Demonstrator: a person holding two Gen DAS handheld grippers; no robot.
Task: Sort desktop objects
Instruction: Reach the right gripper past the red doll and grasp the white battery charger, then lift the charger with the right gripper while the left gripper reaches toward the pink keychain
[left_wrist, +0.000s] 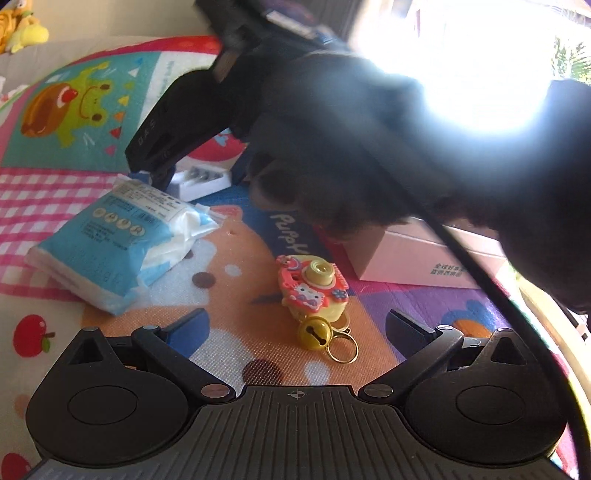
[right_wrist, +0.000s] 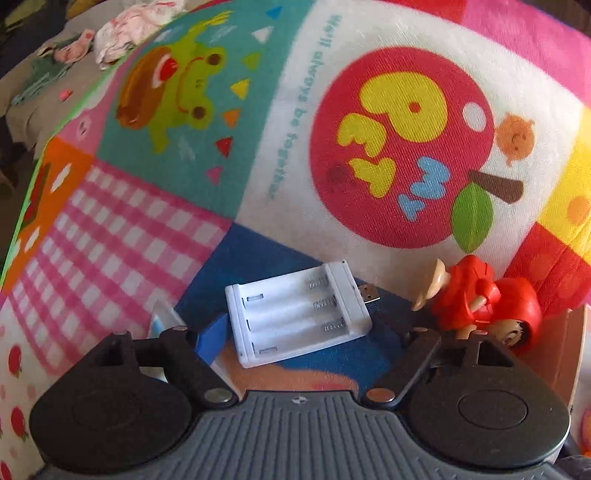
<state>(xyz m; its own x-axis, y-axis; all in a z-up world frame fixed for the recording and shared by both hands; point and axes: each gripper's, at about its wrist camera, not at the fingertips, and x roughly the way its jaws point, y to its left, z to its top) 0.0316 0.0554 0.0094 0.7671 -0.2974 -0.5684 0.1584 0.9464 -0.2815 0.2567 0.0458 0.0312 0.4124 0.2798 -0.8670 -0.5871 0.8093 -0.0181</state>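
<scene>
Our left hand-held gripper (left_wrist: 295, 325) hangs released w/ the camera keychain (left_wrist: 314, 291) btwn its fingers, right hand-held gripper (right_wrist: 314, 332) released around the white battery charger (right_wrist: 299, 314), both on the cartoon-print cloth (right_wrist: 369, 74) covering the tabletop, bright window behind.

A bright cartoon-print mat (right_wrist: 155, 206) covers the surface. Beyond its edge, crumpled cloths (right_wrist: 125, 29) lie on grey fabric. Yellow plush toys (left_wrist: 22, 29) sit farther back.
</scene>
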